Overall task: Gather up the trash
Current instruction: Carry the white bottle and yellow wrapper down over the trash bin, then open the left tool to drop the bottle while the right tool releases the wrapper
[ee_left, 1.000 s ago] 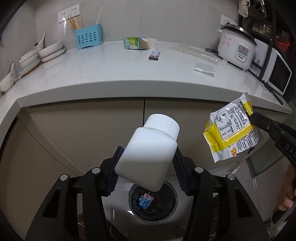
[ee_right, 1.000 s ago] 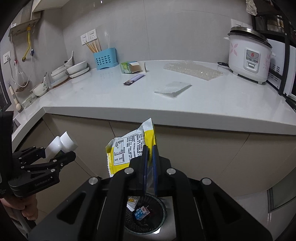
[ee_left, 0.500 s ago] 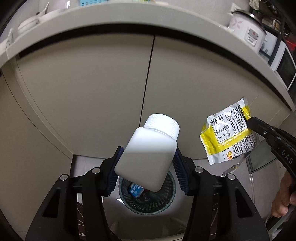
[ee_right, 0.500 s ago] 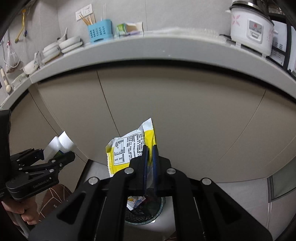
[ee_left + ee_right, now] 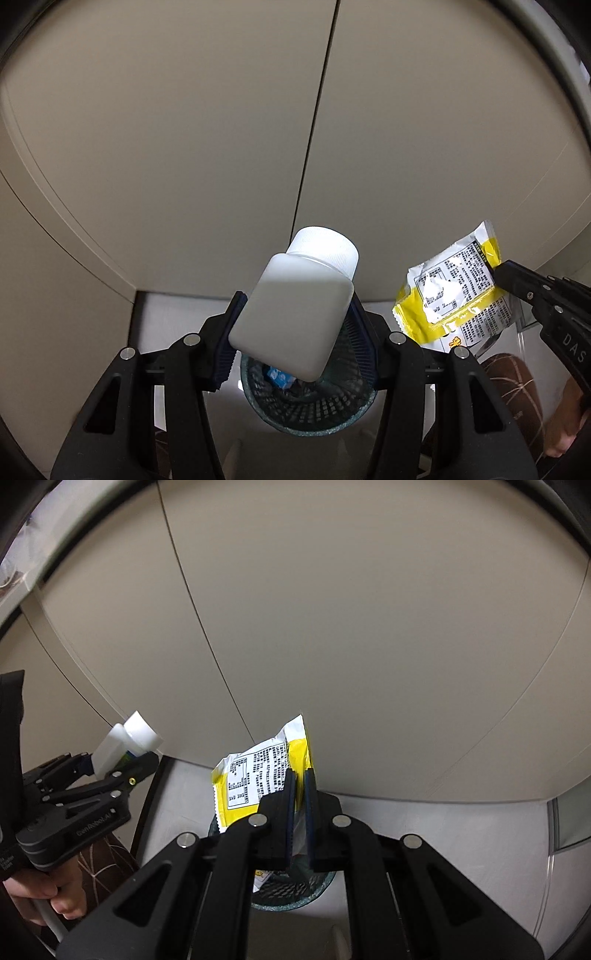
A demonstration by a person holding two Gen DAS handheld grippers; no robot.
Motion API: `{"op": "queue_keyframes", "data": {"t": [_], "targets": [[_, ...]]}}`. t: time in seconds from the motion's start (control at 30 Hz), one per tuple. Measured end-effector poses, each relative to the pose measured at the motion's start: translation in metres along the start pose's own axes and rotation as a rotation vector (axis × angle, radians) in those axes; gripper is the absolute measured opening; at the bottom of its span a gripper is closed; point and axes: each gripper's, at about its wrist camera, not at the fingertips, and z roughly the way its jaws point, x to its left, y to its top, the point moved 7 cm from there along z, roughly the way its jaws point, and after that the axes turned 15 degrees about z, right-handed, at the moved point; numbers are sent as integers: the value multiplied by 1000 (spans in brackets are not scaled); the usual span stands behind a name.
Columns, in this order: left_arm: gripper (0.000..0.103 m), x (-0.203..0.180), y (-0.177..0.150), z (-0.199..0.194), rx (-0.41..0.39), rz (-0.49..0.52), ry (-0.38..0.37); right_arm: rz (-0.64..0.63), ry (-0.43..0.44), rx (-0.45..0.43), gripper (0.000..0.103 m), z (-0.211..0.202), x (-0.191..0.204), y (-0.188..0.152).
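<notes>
My left gripper [image 5: 295, 325] is shut on a white plastic bottle [image 5: 295, 310] with a ribbed white cap, held tilted just above a dark mesh trash bin [image 5: 314, 410] on the floor. Some trash, with a blue wrapper [image 5: 277, 376], lies inside the bin. My right gripper [image 5: 300, 775] is shut on a yellow and white snack packet [image 5: 255, 779] and holds it over the same bin [image 5: 291, 890]. The packet also shows at the right of the left wrist view [image 5: 450, 295]. The bottle [image 5: 122, 744] and left gripper [image 5: 122, 768] show at the left of the right wrist view.
Beige cabinet doors [image 5: 221, 129] rise right behind the bin, with a vertical seam between them. The floor is pale tile [image 5: 461, 838]. A patterned brown surface [image 5: 513, 384] lies at the right of the bin. The person's hand [image 5: 44, 897] holds the left gripper's handle.
Both grippers have dropped from counter height to low in front of the cabinet doors, closer above the bin. The counter has left view. Both still hold their items.
</notes>
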Motion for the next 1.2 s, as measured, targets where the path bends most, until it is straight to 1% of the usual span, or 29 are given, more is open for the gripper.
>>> {"op": "queue_keyframes", "data": {"t": [0.13, 0.3, 0.4, 0.53, 0.57, 0.73, 0.9, 1.03, 1.07, 1.17, 1.2], "targets": [[52, -9, -9, 37, 51, 7, -16, 4, -33, 30, 4, 29, -7, -14], [52, -22, -29, 76, 113, 11, -42, 13, -75, 49, 4, 52, -21, -25], [52, -27, -41, 92, 144, 18, -56, 30, -86, 72, 4, 64, -29, -31], [52, -34, -49, 109, 164, 37, -60, 47, -101, 97, 4, 77, -37, -36], [52, -35, -51, 114, 171, 37, -64, 48, -107, 100, 4, 82, -31, -34], [52, -43, -65, 140, 199, 60, -88, 59, -129, 125, 4, 93, -33, -39], [52, -48, -79, 168, 248, 79, -114, 73, -139, 138, 4, 101, -38, -39], [52, -52, -81, 176, 249, 87, -135, 73, -145, 135, 4, 101, -35, -38], [52, -53, -82, 177, 245, 89, -139, 74, -145, 135, 4, 100, -41, -39], [53, -55, -84, 180, 239, 98, -129, 73, -146, 139, 4, 99, -49, -44], [55, -54, -85, 179, 239, 97, -127, 73, -146, 140, 4, 100, -50, -44]]}}
